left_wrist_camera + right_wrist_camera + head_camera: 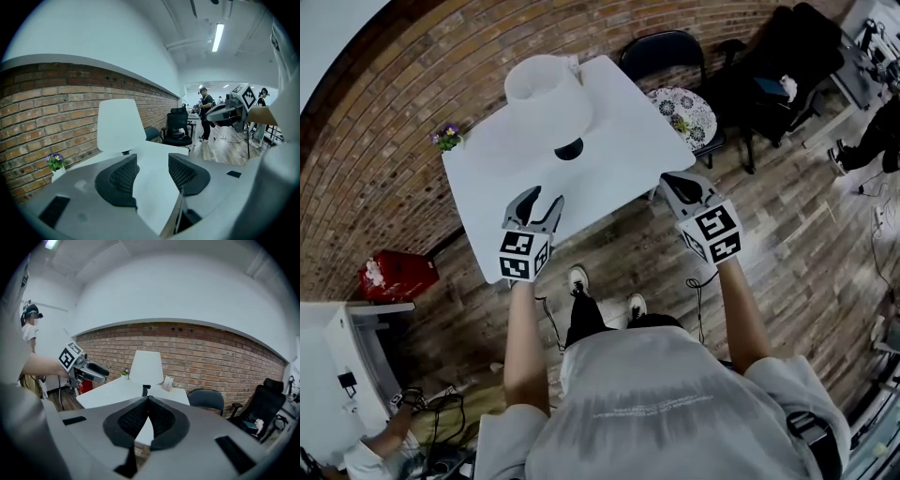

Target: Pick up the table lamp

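We see table lamp (548,89) upper centre: smooth white tapered shade hiding its stem, on matte white surface (619,159). Left hand-held gripper (546,197) spread, empty; right hand-held gripper (670,181) pressed together.

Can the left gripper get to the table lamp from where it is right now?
Probably yes. The left gripper has its jaws apart and hangs over the near part of the table; only bare surface lies between it and the table lamp.
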`<control>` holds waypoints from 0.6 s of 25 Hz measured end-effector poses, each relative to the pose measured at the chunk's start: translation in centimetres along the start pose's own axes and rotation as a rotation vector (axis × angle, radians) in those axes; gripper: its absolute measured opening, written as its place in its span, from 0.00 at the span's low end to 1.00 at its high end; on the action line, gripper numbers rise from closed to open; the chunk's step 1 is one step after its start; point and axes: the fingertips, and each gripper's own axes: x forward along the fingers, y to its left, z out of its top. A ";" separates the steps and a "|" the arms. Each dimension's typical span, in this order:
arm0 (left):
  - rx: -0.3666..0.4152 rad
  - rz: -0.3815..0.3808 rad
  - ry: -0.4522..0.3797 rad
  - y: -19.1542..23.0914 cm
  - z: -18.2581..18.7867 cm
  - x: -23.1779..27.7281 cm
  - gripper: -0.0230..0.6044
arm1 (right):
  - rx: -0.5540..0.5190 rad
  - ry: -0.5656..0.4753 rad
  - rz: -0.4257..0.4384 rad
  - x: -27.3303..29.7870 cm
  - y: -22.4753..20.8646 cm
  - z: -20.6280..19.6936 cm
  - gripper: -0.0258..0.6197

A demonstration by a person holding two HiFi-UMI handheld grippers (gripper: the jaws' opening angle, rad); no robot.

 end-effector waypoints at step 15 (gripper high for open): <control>0.005 -0.101 0.031 8.4 -5.7 11.1 0.37 | 0.064 0.115 -0.092 10.2 -1.3 -0.4 0.04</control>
